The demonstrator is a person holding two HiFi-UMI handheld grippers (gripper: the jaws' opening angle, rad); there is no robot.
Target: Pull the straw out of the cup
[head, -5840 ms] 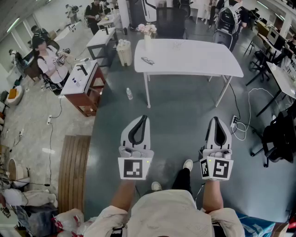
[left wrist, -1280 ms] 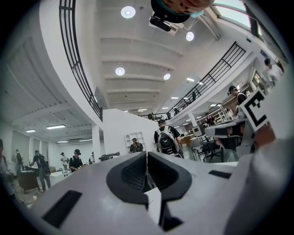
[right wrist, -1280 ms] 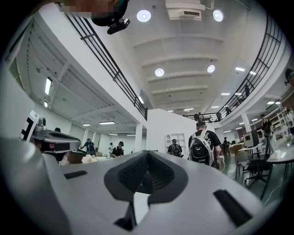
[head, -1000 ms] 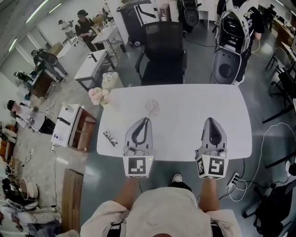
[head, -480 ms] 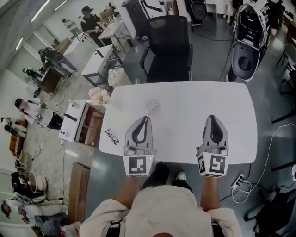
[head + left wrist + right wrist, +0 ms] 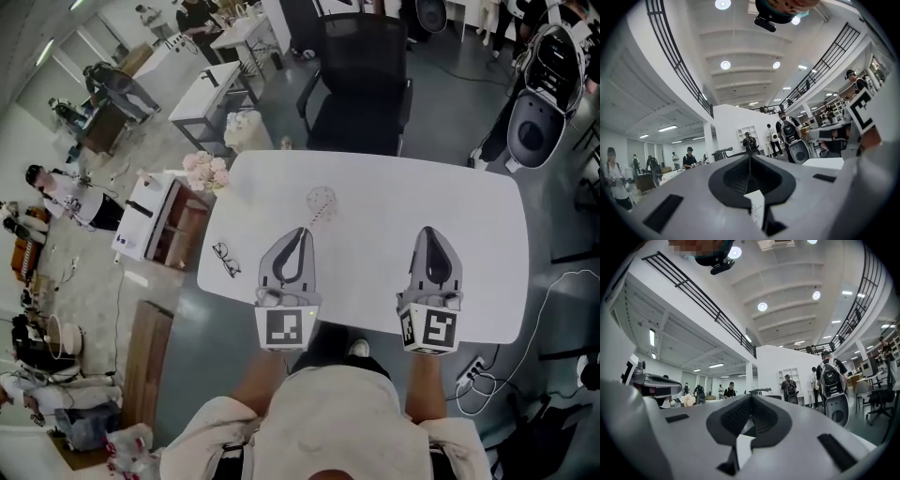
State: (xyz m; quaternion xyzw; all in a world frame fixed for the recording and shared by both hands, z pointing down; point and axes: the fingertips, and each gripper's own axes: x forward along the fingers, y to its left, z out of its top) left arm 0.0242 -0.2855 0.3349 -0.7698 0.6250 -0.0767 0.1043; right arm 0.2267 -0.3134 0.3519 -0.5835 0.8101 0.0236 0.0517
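Note:
A clear cup (image 6: 322, 200) with a pink straw (image 6: 315, 217) leaning toward me stands on the white table (image 6: 469, 216), left of its middle. My left gripper (image 6: 302, 231) is held level over the table's near part. Its tip is just short of the straw's near end, and its jaws are shut with nothing in them. My right gripper (image 6: 427, 230) hovers further right, also shut and empty, well away from the cup. In the left gripper view the jaws (image 6: 750, 156) meet in a closed seam; in the right gripper view the jaws (image 6: 751, 396) do the same. Neither gripper view shows the cup.
A pair of glasses (image 6: 225, 260) lies near the table's left front corner. A vase of pale flowers (image 6: 208, 171) is at the far left corner. A black office chair (image 6: 361, 84) stands behind the table. Other desks and people are further off to the left.
Both grippers have come forward over the table, which now lies closer under me. The left gripper's tip has neared the straw. Both stay shut.

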